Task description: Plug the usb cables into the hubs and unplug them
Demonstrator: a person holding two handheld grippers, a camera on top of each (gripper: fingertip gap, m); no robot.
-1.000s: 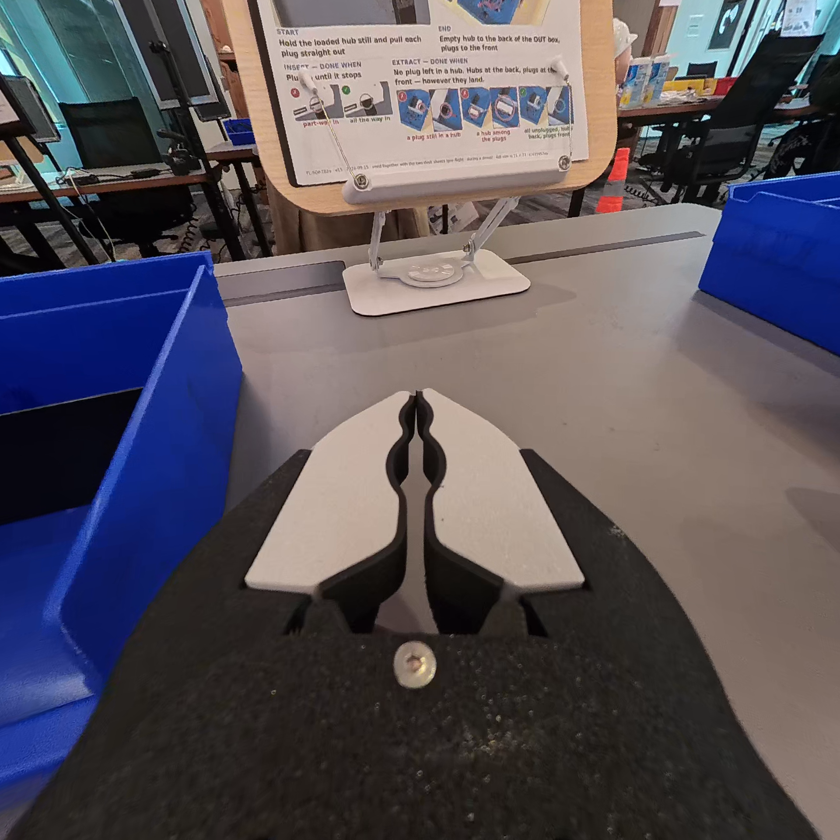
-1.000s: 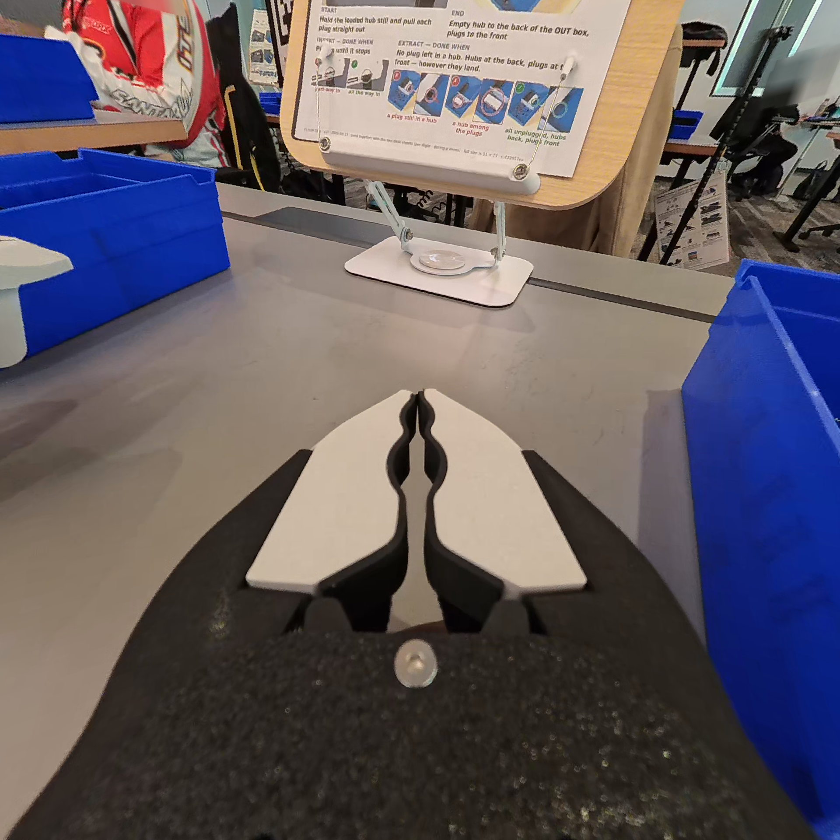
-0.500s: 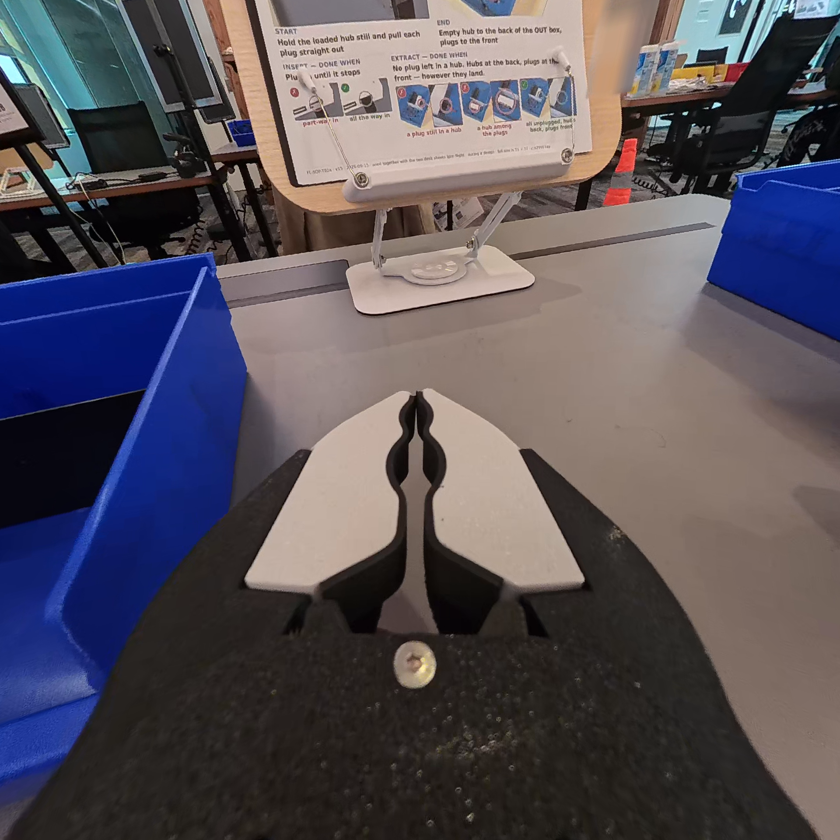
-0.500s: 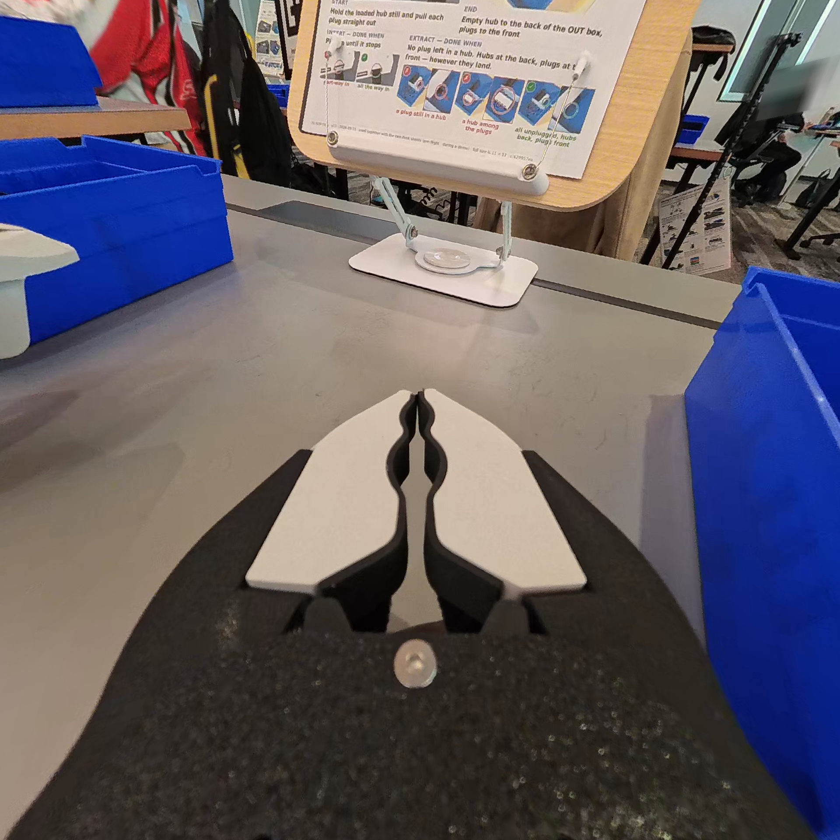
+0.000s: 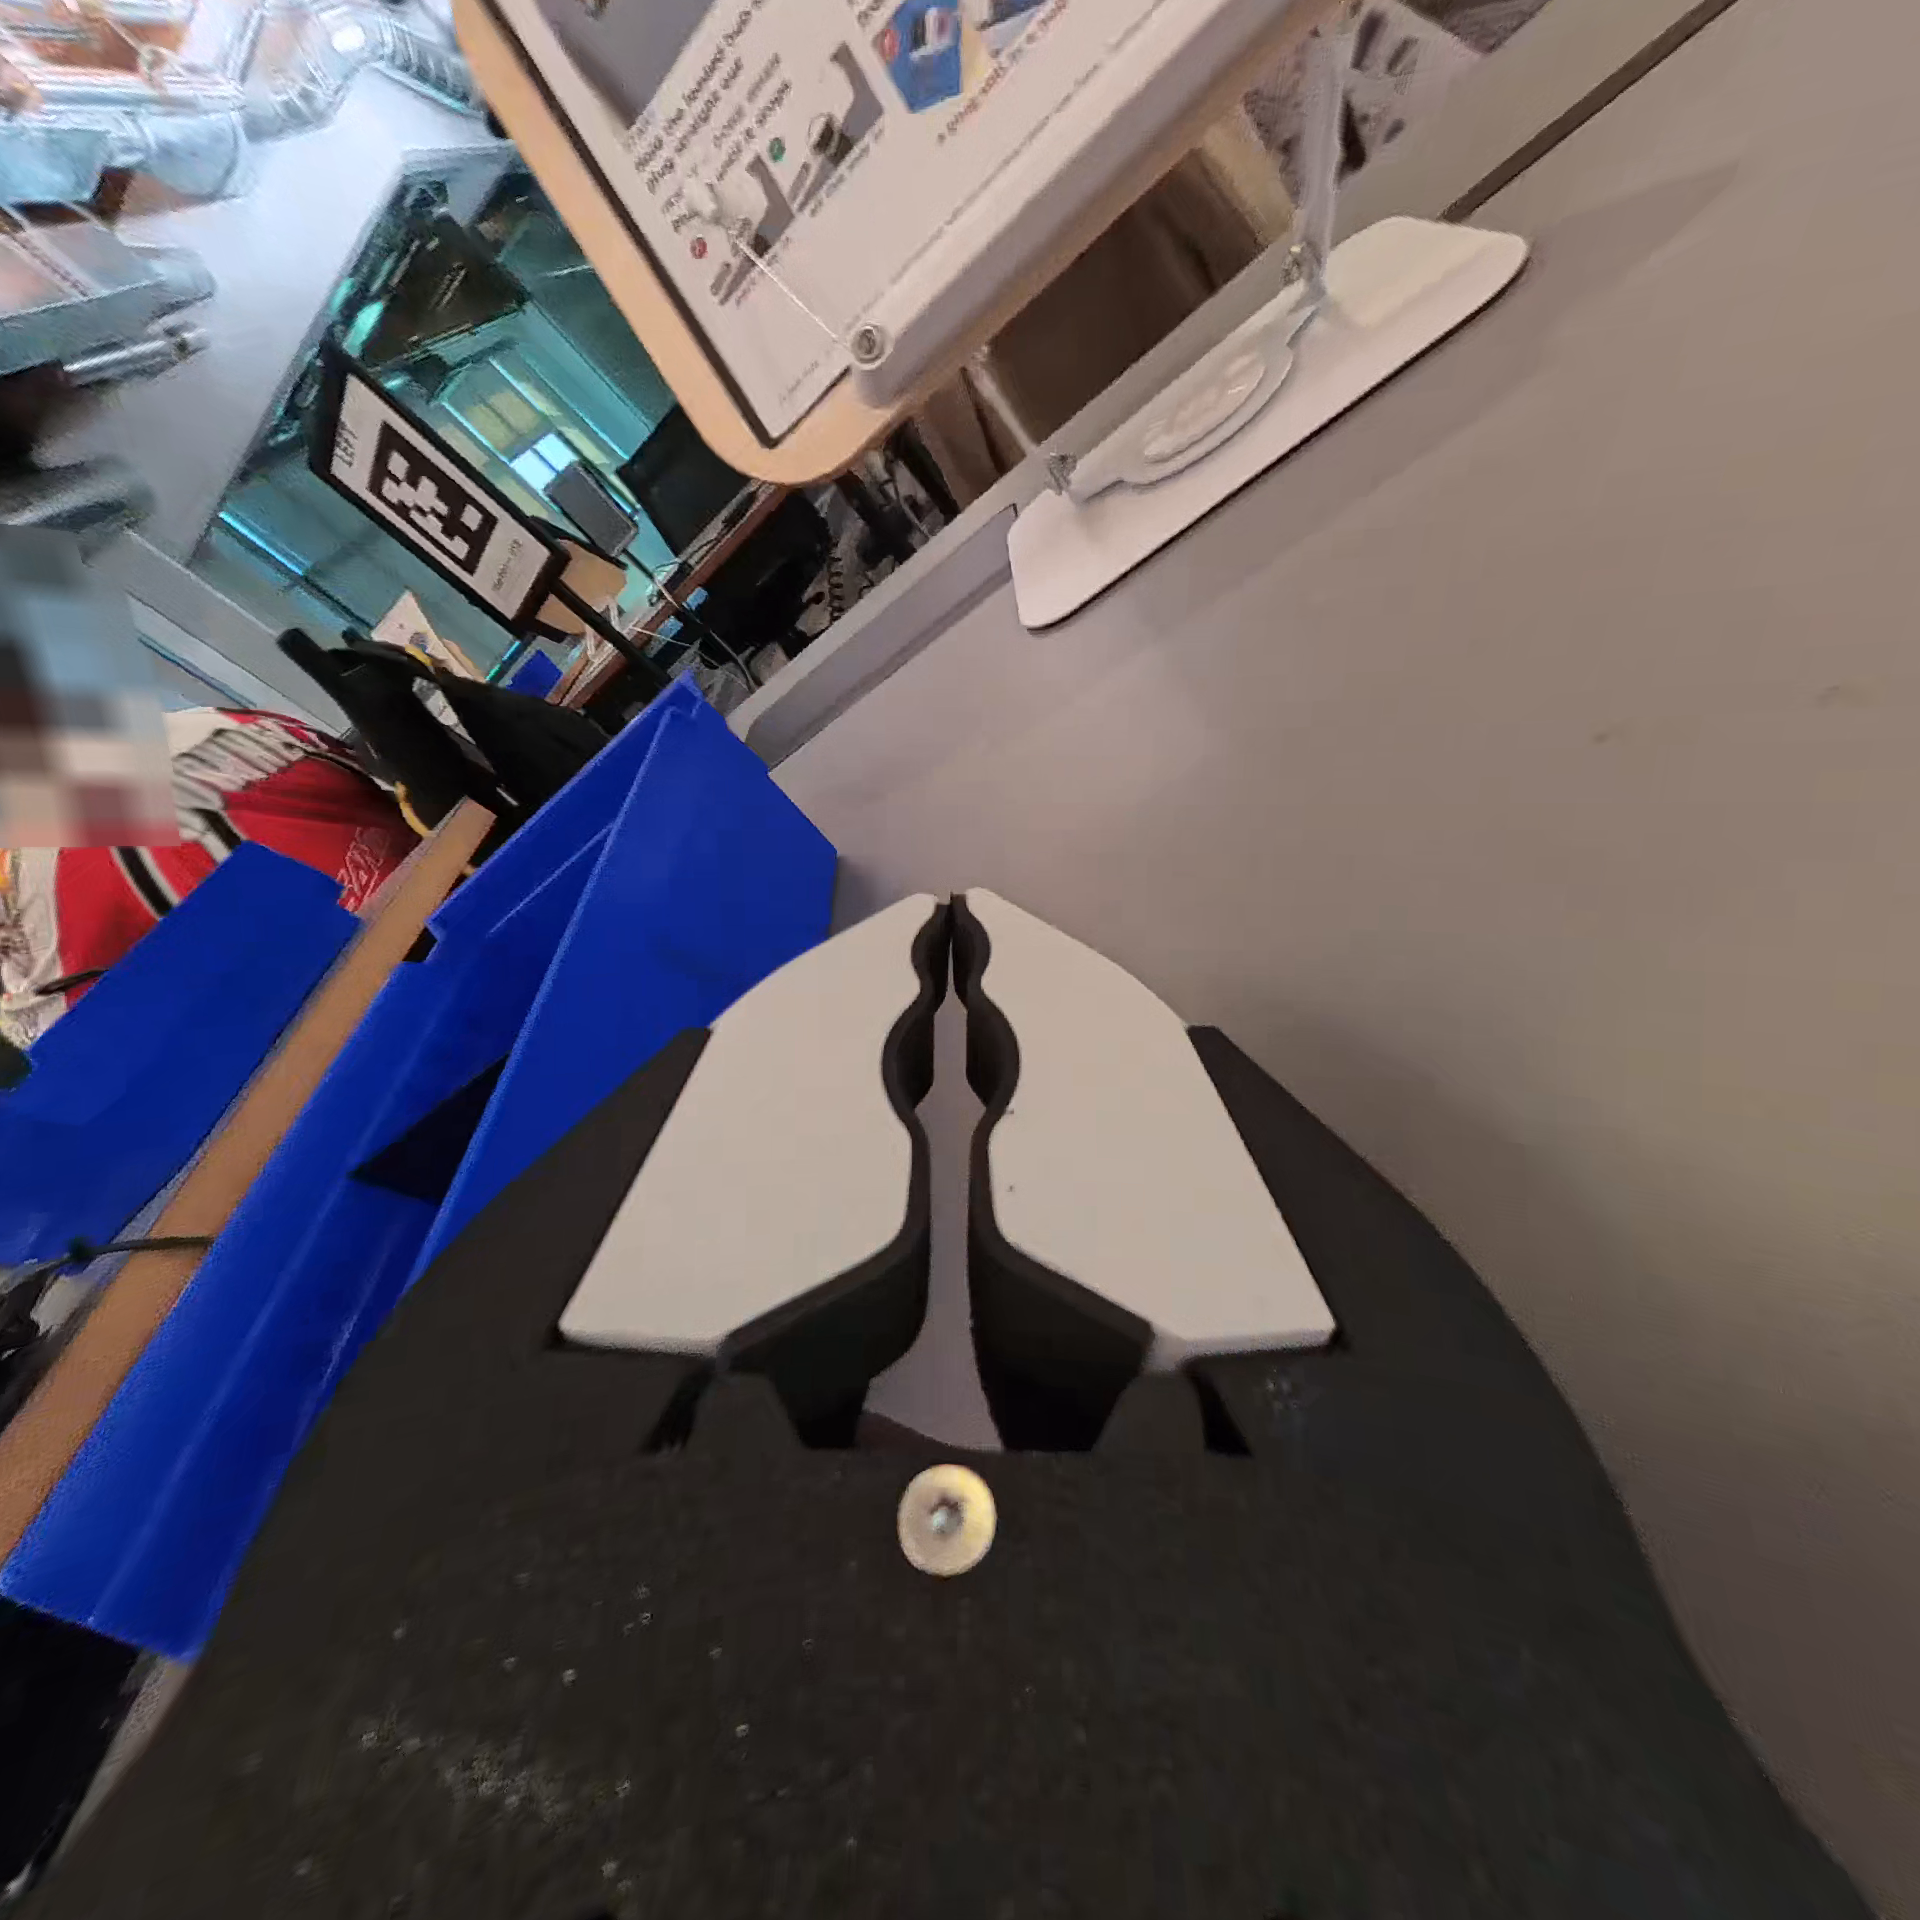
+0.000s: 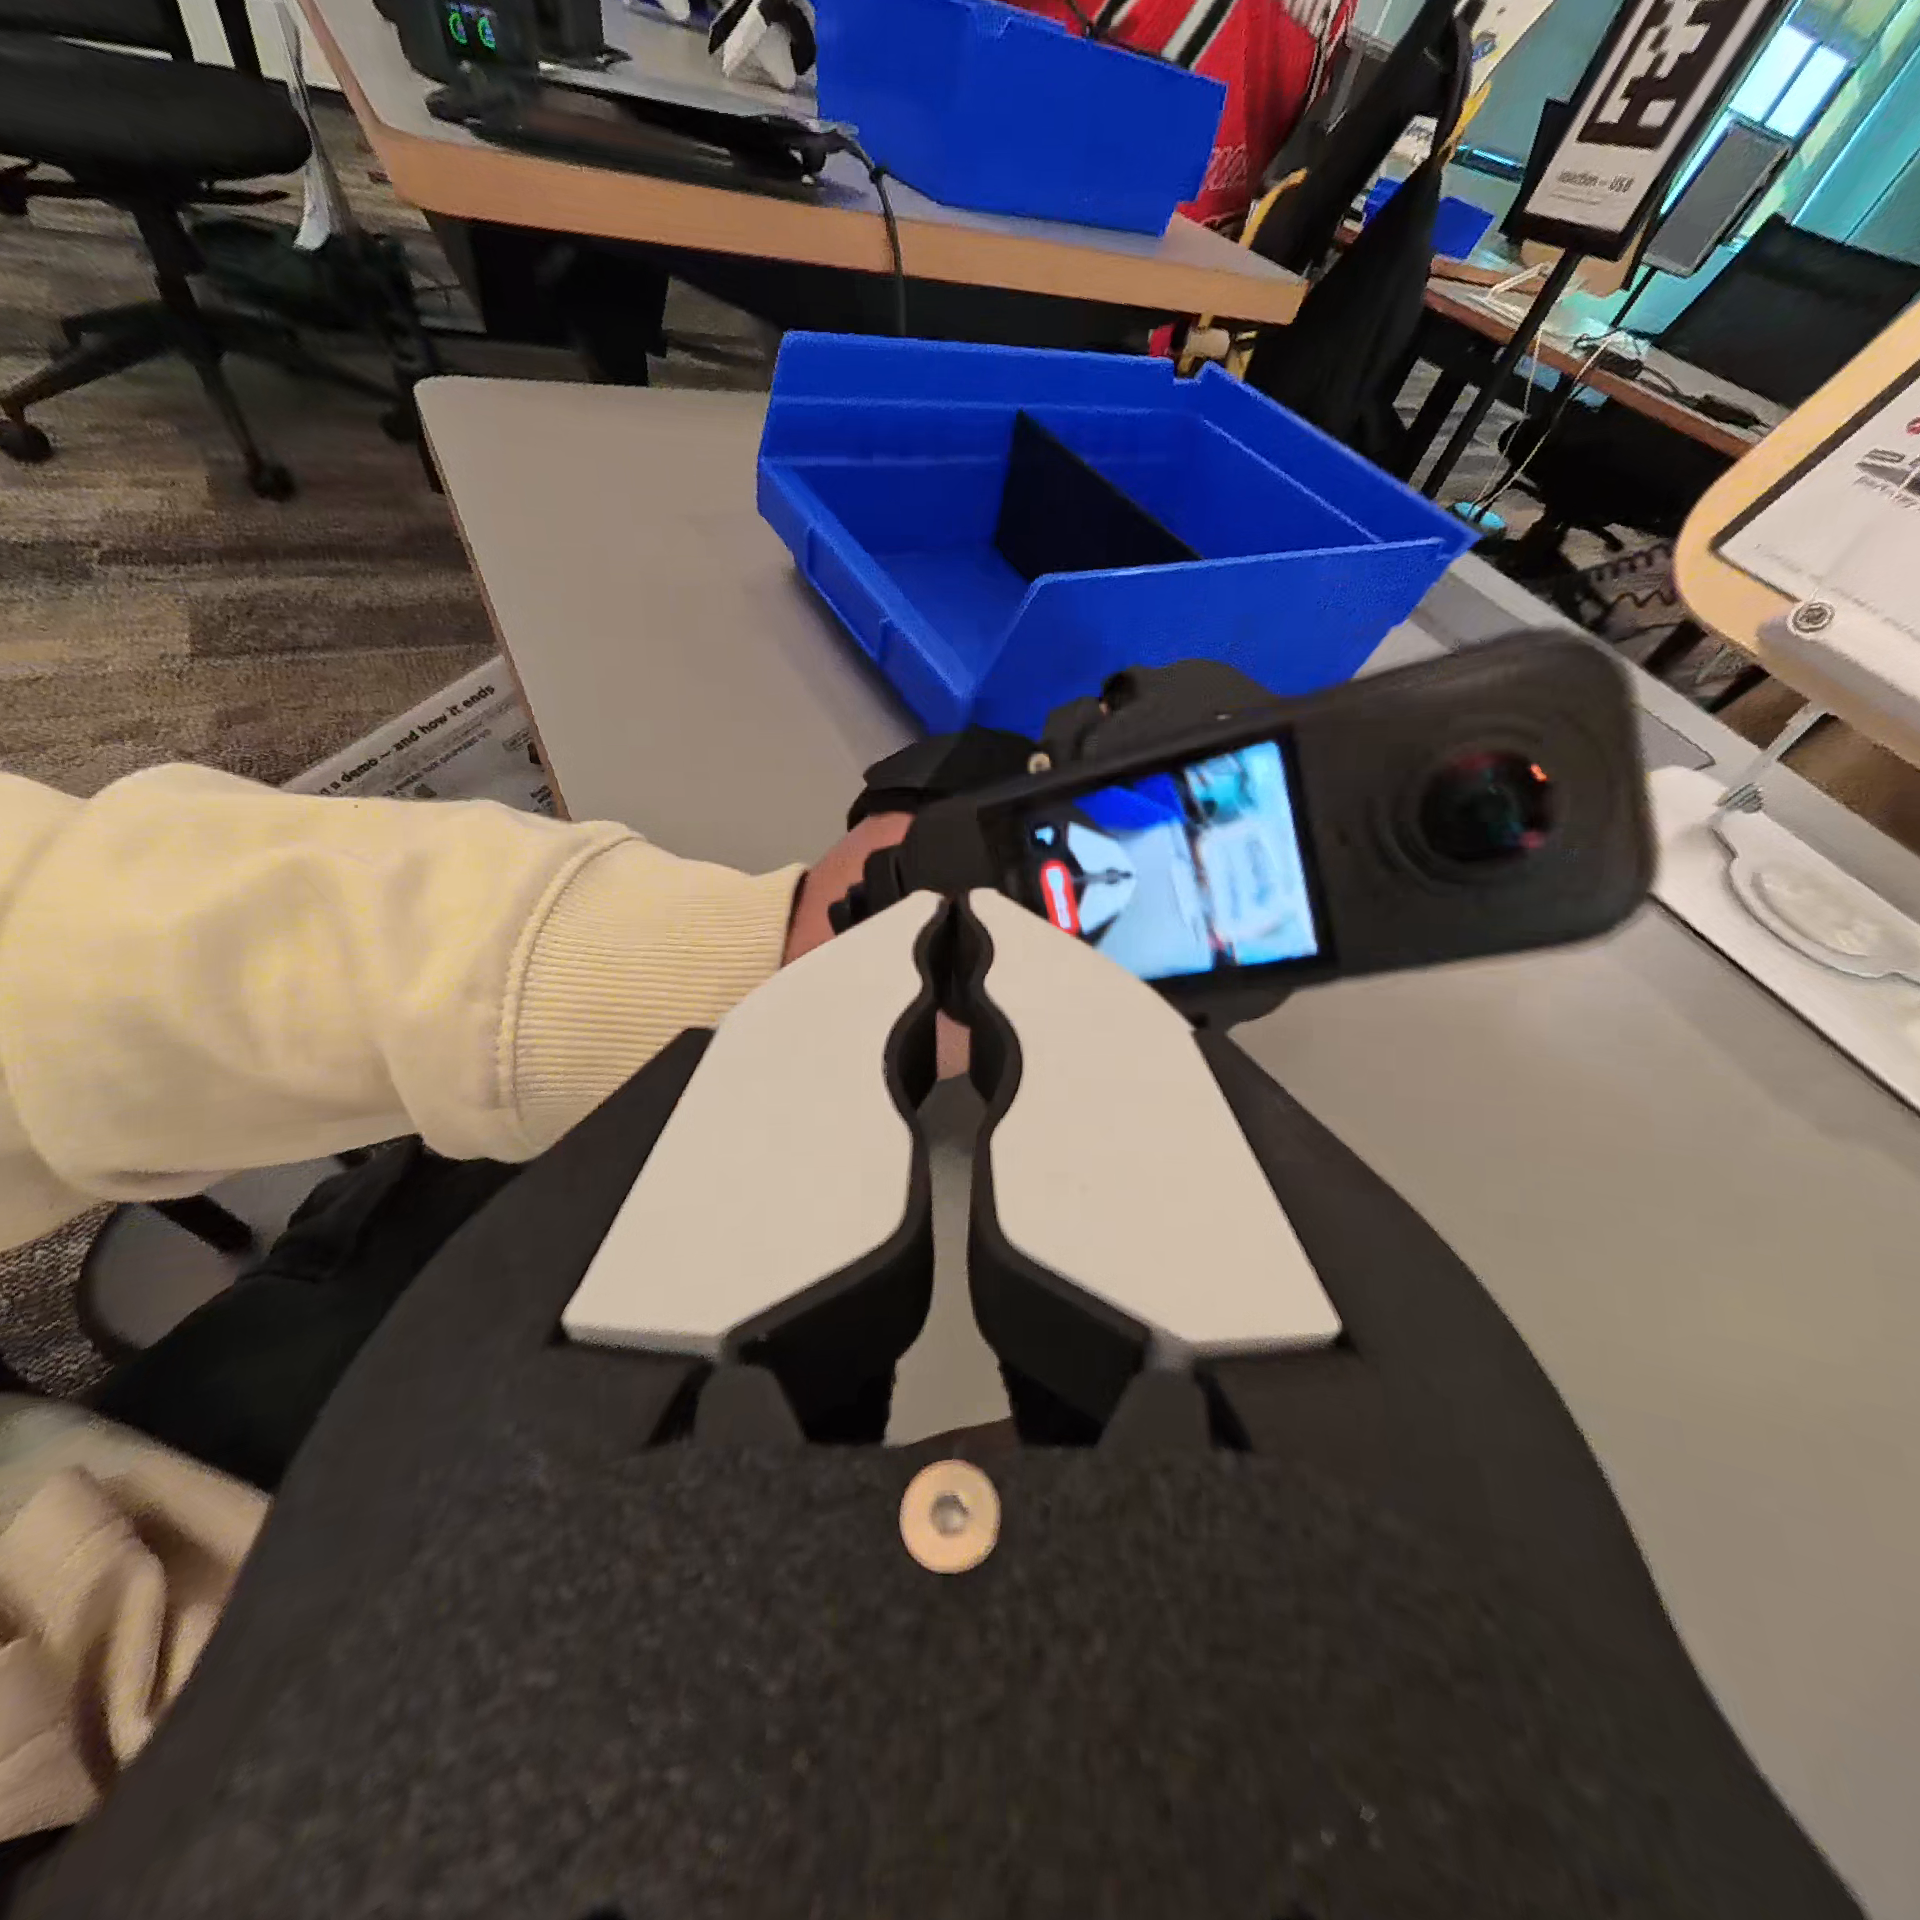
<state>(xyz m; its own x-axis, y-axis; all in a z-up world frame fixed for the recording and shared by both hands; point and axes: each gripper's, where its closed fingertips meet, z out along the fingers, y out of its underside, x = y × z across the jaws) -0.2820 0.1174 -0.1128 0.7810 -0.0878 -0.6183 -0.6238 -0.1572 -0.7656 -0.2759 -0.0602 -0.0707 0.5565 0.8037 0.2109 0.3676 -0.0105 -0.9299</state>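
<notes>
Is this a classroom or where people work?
It looks more like an office or lab workroom. There are long desks, a rolling office chair, blue storage bins on a grey table, and an instruction sheet on a stand.

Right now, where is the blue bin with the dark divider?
In the right wrist view, the blue bin sits on the grey table, beyond the cream sleeve and the black camera.
</notes>
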